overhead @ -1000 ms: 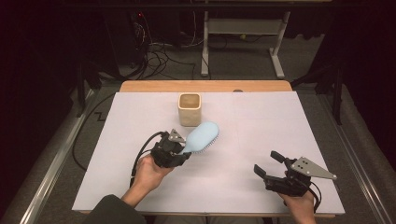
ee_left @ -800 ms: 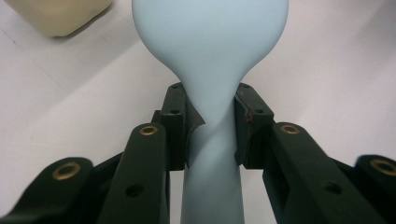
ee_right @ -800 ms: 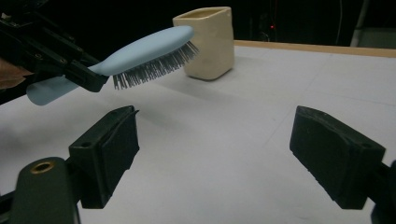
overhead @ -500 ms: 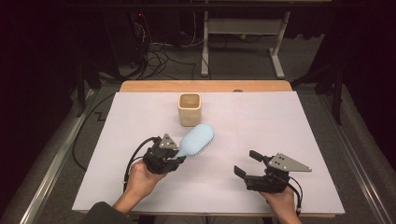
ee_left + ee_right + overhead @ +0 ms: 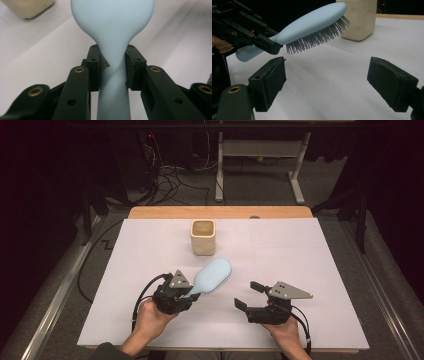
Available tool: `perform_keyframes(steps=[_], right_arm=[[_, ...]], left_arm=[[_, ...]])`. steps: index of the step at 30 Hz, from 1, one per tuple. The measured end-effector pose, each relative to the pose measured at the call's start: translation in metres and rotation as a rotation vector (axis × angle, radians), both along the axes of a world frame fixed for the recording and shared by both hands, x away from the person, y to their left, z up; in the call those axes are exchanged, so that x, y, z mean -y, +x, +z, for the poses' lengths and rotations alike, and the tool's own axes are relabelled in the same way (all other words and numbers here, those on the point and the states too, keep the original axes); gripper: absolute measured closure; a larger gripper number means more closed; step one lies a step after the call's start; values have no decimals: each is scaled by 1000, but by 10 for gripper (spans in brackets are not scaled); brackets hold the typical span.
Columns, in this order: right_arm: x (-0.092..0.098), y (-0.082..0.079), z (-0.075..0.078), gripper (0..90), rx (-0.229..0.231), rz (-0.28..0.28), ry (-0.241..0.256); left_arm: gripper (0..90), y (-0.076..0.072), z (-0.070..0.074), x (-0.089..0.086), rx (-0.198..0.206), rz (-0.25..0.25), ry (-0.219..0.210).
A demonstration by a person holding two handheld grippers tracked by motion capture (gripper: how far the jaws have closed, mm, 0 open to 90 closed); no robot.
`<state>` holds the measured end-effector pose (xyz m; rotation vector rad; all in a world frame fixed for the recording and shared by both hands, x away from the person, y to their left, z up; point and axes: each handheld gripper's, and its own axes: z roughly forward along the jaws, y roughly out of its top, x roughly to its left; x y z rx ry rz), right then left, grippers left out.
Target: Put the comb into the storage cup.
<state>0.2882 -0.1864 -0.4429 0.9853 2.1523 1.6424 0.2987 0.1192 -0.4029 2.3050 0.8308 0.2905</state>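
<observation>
Left gripper (image 5: 186,294) pinches the neck of the pale-blue oval plastic hairbrush (image 5: 212,276), and since a second ago it has drawn back toward the person, away from the cream square cup (image 5: 203,237). Right gripper (image 5: 248,296) has moved inward, jaws spread wide around nothing. Held above the white counter (image 5: 310,250), the hairbrush points up-right toward the cup, its long axis diagonal, bristles facing down.

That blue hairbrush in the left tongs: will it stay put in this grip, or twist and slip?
The hairbrush looks like smooth rigid plastic, so it probably won't flex. The left tongs clamp only its narrow rounded neck, and the wide head hangs forward, so it may pivot downward or slide. The bristles look thin and springy; they'd likely bend if pressed on the table.
</observation>
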Motion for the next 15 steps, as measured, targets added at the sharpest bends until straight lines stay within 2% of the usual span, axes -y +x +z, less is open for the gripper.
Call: perform_keyframes(steps=[15], right_arm=[[-24,11,-5,159,-57,37,11]], left_arm=[[694,-5,-3,7,19,-14,-11]])
